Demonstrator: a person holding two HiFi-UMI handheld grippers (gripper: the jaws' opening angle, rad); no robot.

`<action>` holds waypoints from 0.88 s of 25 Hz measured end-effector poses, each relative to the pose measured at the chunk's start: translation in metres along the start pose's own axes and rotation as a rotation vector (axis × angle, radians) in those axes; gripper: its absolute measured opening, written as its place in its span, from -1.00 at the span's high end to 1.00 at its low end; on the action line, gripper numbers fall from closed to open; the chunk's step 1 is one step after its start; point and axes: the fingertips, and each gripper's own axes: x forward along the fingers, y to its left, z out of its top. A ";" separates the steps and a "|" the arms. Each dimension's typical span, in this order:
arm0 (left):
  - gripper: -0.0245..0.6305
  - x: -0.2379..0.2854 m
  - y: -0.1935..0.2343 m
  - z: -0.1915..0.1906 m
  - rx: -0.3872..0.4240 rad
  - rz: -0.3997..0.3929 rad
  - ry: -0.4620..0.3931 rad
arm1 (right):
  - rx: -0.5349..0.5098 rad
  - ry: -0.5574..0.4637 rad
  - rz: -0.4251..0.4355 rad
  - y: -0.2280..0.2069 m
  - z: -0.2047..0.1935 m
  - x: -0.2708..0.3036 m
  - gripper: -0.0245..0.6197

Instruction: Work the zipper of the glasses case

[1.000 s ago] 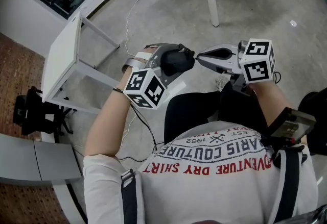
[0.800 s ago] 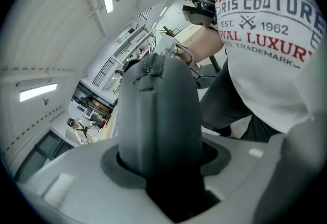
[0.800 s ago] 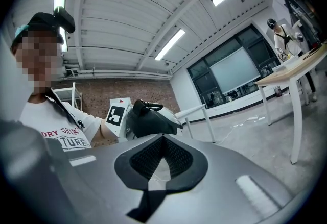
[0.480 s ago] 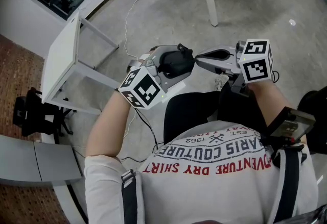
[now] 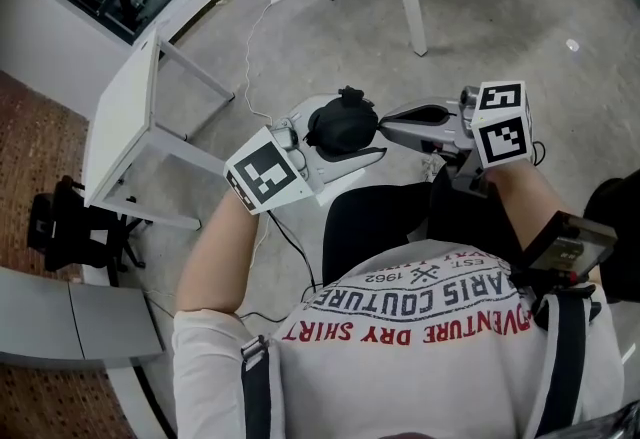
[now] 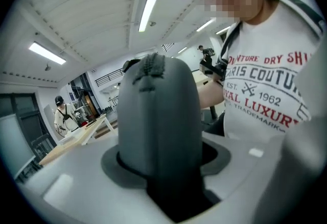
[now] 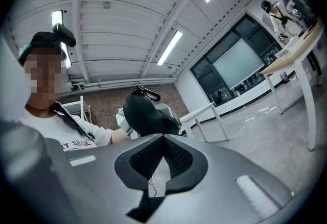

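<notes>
- Head view: The person holds both tools in the air above their lap, over a concrete floor. The left gripper (image 5: 325, 149) is clamped around a dark, rounded glasses case (image 5: 343, 125). The right gripper (image 5: 388, 119) points at the case from just beside it, its jaws pressed together and holding nothing. This looks like the approach to the zipper, with no grasp on it yet.
- Left gripper view: The case stands upright between the jaws and fills the middle of the picture. The zipper (image 6: 149, 67) runs over its crown, and its teeth look meshed, so the case appears closed. Whatever is inside cannot be seen. The slider and pull tab cannot be picked out with certainty.
- Right gripper view: The two dark pads meet at their tips with nothing between them. The case sits just beyond them, with a small clip (image 7: 145, 93) at its top. The next move likely calls for parting these jaws, finding the pull, and pinching it while the left tool keeps the case firm.
</notes>
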 end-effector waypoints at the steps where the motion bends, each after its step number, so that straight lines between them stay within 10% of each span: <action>1: 0.18 -0.001 0.000 0.001 -0.016 -0.005 -0.013 | 0.004 -0.002 0.006 0.001 0.001 0.000 0.92; 22: 0.18 -0.022 0.024 0.049 -0.273 -0.026 -0.334 | 0.081 -0.045 0.057 0.007 0.006 0.005 0.92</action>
